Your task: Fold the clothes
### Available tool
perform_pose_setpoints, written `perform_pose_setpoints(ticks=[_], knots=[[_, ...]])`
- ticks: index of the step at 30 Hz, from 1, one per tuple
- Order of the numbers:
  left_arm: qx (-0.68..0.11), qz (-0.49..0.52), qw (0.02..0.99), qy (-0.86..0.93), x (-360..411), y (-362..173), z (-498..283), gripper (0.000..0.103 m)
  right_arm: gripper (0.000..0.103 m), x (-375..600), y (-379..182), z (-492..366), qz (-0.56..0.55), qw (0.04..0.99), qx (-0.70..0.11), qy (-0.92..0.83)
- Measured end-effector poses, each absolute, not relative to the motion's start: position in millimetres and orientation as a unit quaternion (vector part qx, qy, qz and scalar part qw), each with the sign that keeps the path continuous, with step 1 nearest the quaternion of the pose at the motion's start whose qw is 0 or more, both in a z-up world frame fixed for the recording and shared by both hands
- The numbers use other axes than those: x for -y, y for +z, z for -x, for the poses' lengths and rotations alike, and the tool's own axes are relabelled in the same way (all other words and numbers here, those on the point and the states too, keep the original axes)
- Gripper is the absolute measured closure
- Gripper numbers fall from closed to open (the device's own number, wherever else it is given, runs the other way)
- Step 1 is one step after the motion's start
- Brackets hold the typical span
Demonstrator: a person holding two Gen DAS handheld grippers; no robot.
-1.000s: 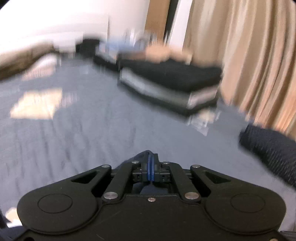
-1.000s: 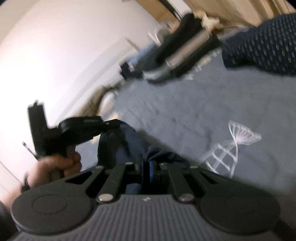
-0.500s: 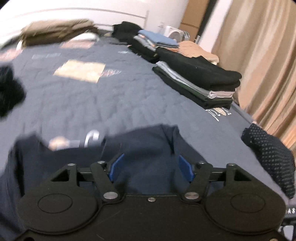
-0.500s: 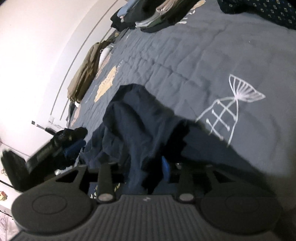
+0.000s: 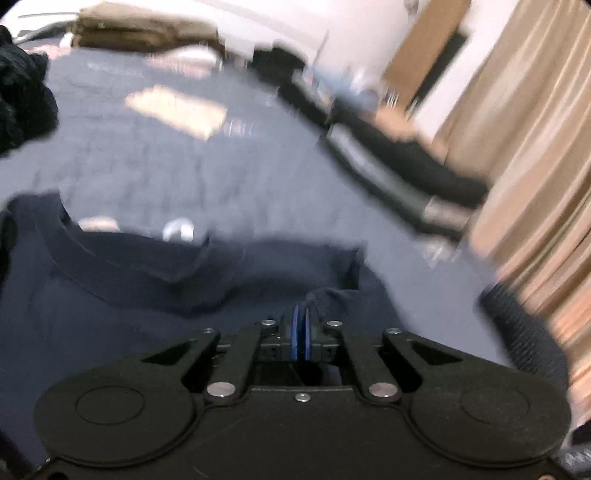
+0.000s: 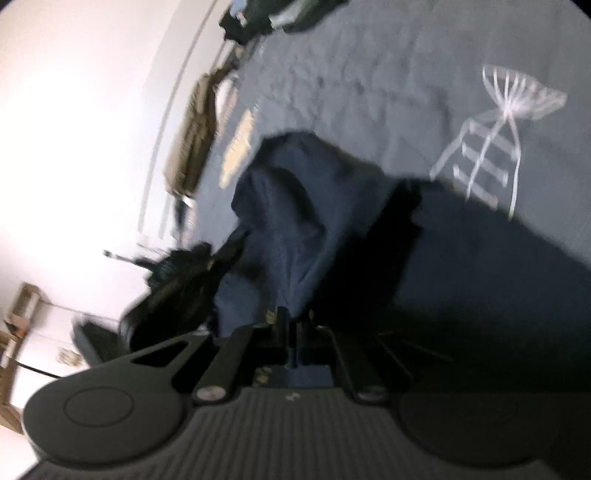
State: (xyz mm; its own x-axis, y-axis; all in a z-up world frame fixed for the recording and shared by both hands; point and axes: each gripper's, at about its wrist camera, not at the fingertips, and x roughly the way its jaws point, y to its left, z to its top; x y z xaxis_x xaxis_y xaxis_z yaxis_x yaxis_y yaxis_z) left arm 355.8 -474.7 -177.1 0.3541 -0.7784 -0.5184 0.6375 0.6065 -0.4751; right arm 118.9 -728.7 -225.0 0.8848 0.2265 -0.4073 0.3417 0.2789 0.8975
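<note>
A navy garment (image 5: 155, 295) lies crumpled on the grey-blue bedspread (image 5: 147, 158), its collar edge towards the far side. In the left wrist view my left gripper (image 5: 301, 326) has its jaws closing, the blue pads pressed together on a bunched edge of the garment. In the right wrist view the navy garment (image 6: 291, 206) rises in a fold from my right gripper (image 6: 295, 328), whose jaws are closing on that fold. The left gripper (image 6: 177, 284) shows there as a dark blur at the garment's left side.
Stacks of folded clothes (image 5: 406, 170) line the bed's far right edge beside beige curtains (image 5: 535, 147). A dark patterned garment (image 5: 524, 332) lies at the right, a black one (image 5: 22, 103) at the left, a tan one (image 5: 140, 33) by the headboard. A white print (image 6: 495, 136) marks the bedspread.
Both grippers opened over the navy garment half a second ago and are shut on it again now. The left gripper has swung sideways and rolled; the right has rolled in place.
</note>
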Motion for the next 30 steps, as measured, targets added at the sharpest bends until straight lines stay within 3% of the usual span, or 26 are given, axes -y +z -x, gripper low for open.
perform_pose_setpoints(ticks=[4, 8, 10, 11, 17, 19, 21, 24, 30], knots=[[-0.386, 0.099, 0.809, -0.433, 456, -173, -356, 0.099, 0.1, 741, -212, -102, -0.612, 0.757, -0.229, -0.014], [-0.43, -0.024, 0.804, -0.411, 476, -193, -344, 0.095, 0.097, 723, -215, -117, -0.467, 0.804, -0.354, -0.1], [-0.414, -0.035, 0.819, -0.396, 469, -194, -338, 0.066, 0.097, 714, -225, -123, -0.427, 0.816, -0.375, -0.102], [-0.4, -0.023, 0.831, -0.387, 460, -191, -338, 0.064, 0.097, 712, -223, -123, -0.42, 0.82, -0.376, -0.1], [-0.354, 0.052, 0.843, -0.402, 426, -162, -338, 0.062, 0.087, 724, -173, -101, -0.389, 0.856, -0.325, -0.098], [-0.358, 0.06, 0.825, -0.433, 434, -160, -331, 0.062, 0.064, 725, -164, -101, -0.386, 0.877, -0.27, -0.09], [-0.382, 0.091, 0.791, -0.469, 451, -167, -331, 0.062, 0.056, 717, -166, -102, -0.376, 0.893, -0.234, -0.078], [-0.426, 0.123, 0.744, -0.499, 470, -190, -327, 0.062, 0.054, 706, -183, -117, -0.381, 0.894, -0.233, -0.047], [-0.46, 0.097, 0.76, -0.449, 479, -225, -331, 0.062, 0.057, 704, -223, -139, -0.372, 0.871, -0.312, -0.07]])
